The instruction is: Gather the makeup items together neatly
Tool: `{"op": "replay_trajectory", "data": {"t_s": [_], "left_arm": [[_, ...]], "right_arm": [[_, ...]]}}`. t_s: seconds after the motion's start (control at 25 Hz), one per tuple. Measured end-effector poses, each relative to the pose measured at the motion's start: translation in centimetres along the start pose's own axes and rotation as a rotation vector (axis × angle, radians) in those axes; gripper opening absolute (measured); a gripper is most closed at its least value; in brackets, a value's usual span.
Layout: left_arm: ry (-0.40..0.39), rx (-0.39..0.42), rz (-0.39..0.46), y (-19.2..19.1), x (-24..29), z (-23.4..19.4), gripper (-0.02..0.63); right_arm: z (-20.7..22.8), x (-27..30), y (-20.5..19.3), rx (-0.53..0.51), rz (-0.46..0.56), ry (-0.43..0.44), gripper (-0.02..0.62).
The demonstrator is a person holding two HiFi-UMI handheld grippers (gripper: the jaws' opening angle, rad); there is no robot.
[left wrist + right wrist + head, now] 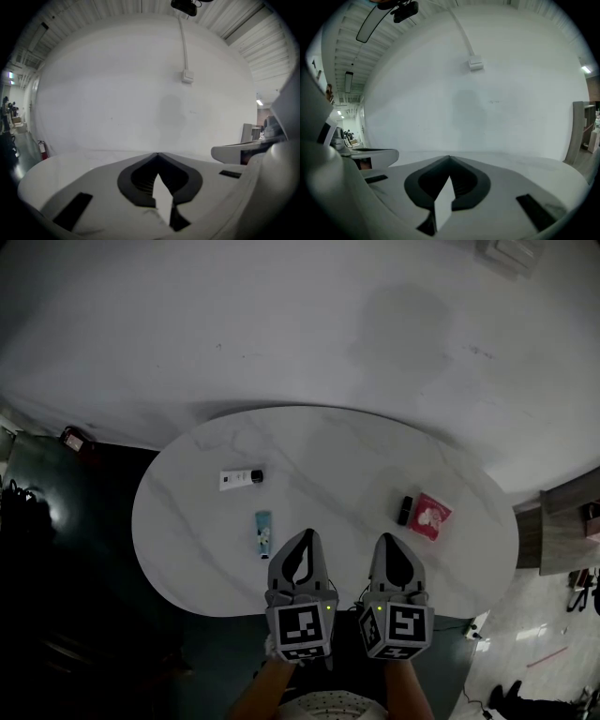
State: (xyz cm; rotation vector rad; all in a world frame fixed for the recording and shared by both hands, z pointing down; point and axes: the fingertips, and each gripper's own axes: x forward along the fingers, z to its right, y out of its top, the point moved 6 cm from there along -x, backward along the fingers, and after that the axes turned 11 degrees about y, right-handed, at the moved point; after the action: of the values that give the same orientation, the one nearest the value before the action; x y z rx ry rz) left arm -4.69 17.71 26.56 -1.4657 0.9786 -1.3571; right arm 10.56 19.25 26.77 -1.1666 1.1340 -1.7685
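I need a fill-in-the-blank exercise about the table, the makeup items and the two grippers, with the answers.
1. The left gripper and the right gripper both have their jaws ____.
2. The marble table holds ____ small things in all.
3. The white tube has a ____ cap.
4. The blue tube lies nearer to the ____ gripper.

Missing words: shut; four; black; left.
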Motion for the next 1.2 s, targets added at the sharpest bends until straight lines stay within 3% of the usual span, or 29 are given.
{"op": "replay_trajectory", "data": {"t_s": [0.64,1.2], "left_arm": [[0.047,0.006,-0.056,0.6,5.6,4.7,0.034],[0.087,-0.007,-0.065,-0.1,7.2,3.7,0.034]], "right_arm": [[7.1,4.4,1.6,0.018,-0.024,0.049,-0.005],[6.3,6.8,1.3,0.019,-0.049,0.108,-0.005]]}}
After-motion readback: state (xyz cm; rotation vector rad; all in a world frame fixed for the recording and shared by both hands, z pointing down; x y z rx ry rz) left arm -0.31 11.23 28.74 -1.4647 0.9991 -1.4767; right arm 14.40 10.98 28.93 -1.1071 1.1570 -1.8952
